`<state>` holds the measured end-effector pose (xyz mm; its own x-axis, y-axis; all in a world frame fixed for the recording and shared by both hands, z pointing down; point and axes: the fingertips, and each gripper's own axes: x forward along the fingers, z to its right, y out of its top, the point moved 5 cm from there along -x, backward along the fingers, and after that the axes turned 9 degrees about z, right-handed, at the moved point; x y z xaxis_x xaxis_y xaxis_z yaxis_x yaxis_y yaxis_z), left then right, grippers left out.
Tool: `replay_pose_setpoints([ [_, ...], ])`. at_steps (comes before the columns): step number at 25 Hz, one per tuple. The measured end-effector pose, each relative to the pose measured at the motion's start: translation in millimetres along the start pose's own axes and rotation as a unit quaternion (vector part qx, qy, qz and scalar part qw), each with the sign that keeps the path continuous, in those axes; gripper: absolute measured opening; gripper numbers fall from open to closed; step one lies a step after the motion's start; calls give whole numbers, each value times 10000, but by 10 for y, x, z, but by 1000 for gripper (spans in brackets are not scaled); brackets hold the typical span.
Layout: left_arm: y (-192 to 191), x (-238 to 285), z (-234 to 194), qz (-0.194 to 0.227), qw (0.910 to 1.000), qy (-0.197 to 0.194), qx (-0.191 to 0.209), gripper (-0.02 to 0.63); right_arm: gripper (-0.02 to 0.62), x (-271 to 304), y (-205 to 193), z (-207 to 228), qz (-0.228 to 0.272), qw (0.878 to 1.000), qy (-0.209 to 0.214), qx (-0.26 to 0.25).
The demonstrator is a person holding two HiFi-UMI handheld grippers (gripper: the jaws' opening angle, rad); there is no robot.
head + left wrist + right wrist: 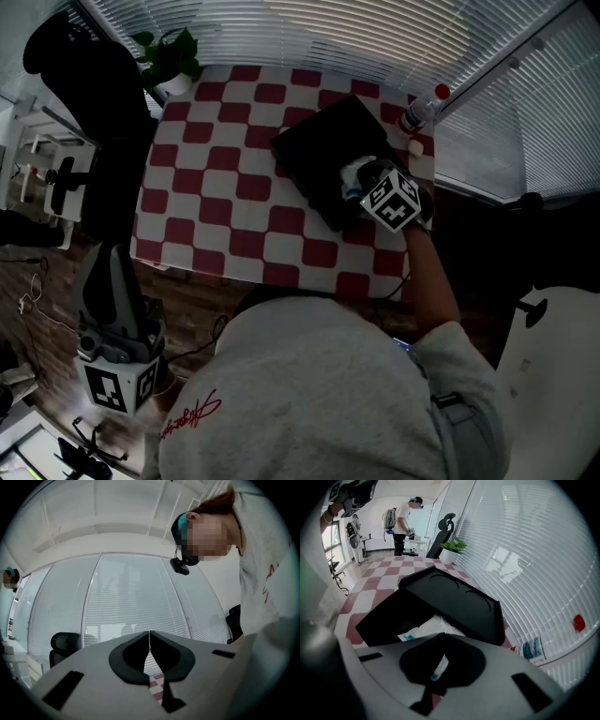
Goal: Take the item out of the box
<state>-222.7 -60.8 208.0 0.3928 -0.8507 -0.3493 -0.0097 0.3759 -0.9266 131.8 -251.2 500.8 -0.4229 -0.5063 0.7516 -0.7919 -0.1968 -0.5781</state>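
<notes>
- The packet (426, 629), white, soft and crumpled with blue print, lay inside the black box (389, 616), right of centre in the head view (354, 174).
- In the right gripper view its visible stretch ran across the box's mouth from left to right. A blue-printed end pointed to the left of the frame, and the near edge came down toward the camera. The lid and the gripper hid the rest, so its full length could not be judged.
- The lid (454, 597) stood open, tilted up over the far side of the box.
- The right gripper (443, 634) was clenched on the packet's near edge, white and blue showing in the slot behind the tips.
- In the head view it (375, 192) pointed steeply down into the box at the near right side. The grey-sleeved forearm (431, 281) reached up to it from the lower right of the frame.
- The box sat on the red-and-white checked tablecloth (216, 187), toward the upper right of the table.
- A bottle (422, 108) with a red cap lay just beside the box at the table's upper right corner, and a potted plant (169, 56) stood at the upper left corner.
- The left gripper (149, 639) was clenched on nothing, its tips meeting. It was held off the table at the lower left of the head view (111, 272), aimed about level toward the window blinds (131, 602).
</notes>
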Motion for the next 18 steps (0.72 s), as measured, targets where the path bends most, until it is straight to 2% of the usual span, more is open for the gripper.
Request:
replay_pose_setpoints([
  [5,-10,36,34,-7,9998,-1,-217,18,11,-63,9,1,3,10000,-44,-2],
  [18,-33,130,14,73,9997,-170,-151,17,11,-163,16,32,-30,9998,-218,-7],
])
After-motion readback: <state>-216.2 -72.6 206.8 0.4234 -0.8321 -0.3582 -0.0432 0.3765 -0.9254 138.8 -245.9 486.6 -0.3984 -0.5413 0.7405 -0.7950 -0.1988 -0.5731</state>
